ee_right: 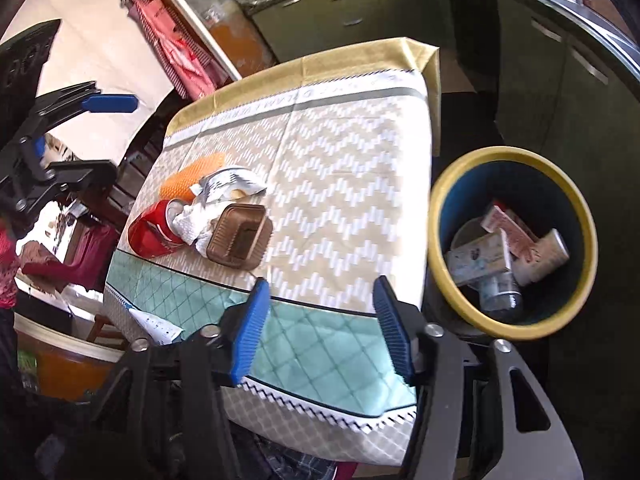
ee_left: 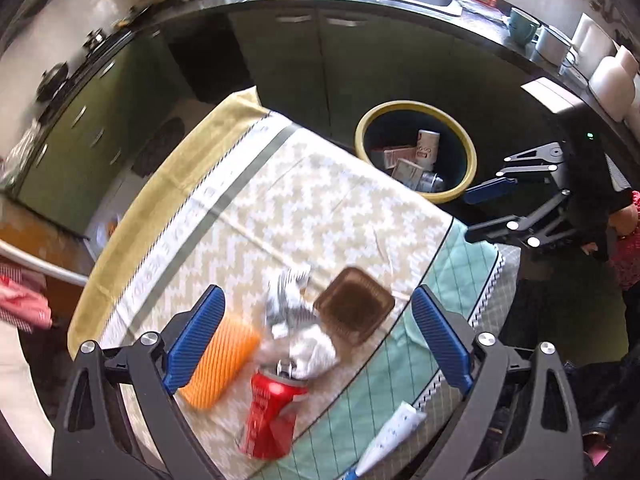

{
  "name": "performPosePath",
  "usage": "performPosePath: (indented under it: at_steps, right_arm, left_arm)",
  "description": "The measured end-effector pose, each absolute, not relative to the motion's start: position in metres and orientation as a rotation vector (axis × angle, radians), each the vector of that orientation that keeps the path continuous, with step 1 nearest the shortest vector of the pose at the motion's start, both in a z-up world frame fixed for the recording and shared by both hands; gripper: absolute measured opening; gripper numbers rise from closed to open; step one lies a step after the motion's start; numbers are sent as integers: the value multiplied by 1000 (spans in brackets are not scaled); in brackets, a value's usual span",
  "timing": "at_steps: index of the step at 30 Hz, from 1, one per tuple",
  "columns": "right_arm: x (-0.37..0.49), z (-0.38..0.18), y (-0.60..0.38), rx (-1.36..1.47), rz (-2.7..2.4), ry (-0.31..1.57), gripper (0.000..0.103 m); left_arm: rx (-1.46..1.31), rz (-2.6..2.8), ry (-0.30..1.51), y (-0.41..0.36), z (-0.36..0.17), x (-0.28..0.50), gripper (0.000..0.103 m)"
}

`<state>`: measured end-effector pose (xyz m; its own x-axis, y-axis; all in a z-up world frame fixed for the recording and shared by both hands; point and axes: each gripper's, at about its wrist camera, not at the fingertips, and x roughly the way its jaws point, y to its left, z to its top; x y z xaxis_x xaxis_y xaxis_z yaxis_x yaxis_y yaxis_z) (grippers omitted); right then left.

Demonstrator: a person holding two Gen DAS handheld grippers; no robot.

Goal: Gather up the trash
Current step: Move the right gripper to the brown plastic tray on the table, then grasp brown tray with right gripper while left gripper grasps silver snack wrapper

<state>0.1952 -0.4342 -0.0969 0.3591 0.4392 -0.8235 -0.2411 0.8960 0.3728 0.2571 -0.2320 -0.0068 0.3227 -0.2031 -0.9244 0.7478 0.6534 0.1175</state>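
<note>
Kitchen cabinets in dark green wrap around a small cloth-covered surface [ee_right: 340, 168], with a steel sink on the counter behind. A yellow-rimmed trash bin [ee_right: 508, 328] stands on the floor just beside the surface's far corner and already holds cartons, a paper cup and a bottle.

Trash left on the surface sits in one tight cluster near the person's side: a dented red soda can [ee_left: 272, 416] lying on its side, a crumpled white tissue [ee_left: 314, 350] touching its open end, a silver snack wrapper [ee_left: 286, 296], a brown plastic tray [ee_left: 354, 306] and an orange foam fruit net [ee_left: 224, 364]. A white tube [ee_left: 390, 436] lies apart at the near edge.

The left gripper [ee_left: 320, 340] hovers over the cluster with its blue fingers [ee_left: 196, 338] spread wide, holding nothing. The right gripper [ee_right: 320, 328] hangs over the mint-green border of the cloth, between the cluster and the bin, fingers also wide apart and empty.

Everything here looks light. The can seems thin-walled and smooth, so it would likely roll or crush; gripping across its dented middle looks safest. The tray appears stiff but brittle, best pinched on one rim wall. Tissue, wrapper and net are soft and should bunch under a firm squeeze, though the wrapper could slip.
</note>
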Motion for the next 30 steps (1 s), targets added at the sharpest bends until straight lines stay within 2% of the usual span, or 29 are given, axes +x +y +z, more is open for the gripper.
performPosePath:
  at_steps: [2, 7, 12, 17, 20, 21, 30]
  right_arm:
    - [207, -105, -397, 176, 471, 1179, 35]
    - [242, -130, -342, 139, 452, 1294, 34]
    - [261, -145, -328, 103, 389, 1369, 31]
    - [269, -157, -316, 75, 364, 1422, 25]
    - [273, -165, -306, 56, 361, 1441, 14]
    - [272, -167, -305, 44, 359, 1444, 7]
    - [269, -152, -314, 55, 381, 1394, 5]
  left_arm:
    - [553, -636, 1079, -198, -4, 244, 90]
    - [481, -569, 1098, -135, -7, 215, 90]
    - [447, -551, 1123, -98, -18, 200, 90]
    - [452, -547, 1134, -85, -29, 200, 90]
    - [451, -548, 1147, -81, -35, 204, 90]
    - [450, -546, 1150, -81, -36, 205, 90]
    - [466, -550, 1166, -93, -40, 240, 92]
